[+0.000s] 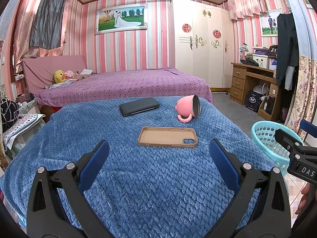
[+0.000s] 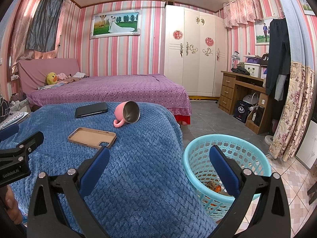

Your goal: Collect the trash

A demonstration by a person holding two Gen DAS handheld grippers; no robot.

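Observation:
A turquoise plastic basket [image 2: 200,150] stands on the floor right of the blue blanket [image 2: 128,178]; brown and orange scraps [image 2: 213,185] lie in its bottom. It also shows in the left wrist view [image 1: 263,136]. My left gripper [image 1: 158,150] is open and empty above the blanket [image 1: 148,188], just short of a tan phone case [image 1: 158,136]. My right gripper [image 2: 159,156] is open and empty, over the blanket's right edge and the basket's rim. The other gripper's body shows at the frame edge in each view.
On the blanket lie a black phone [image 1: 138,106], the tan phone case [image 2: 87,136] and a tipped pink mug [image 1: 188,107]. Behind is a purple bed [image 1: 126,83], a white wardrobe [image 1: 200,45] and a wooden desk [image 1: 251,81].

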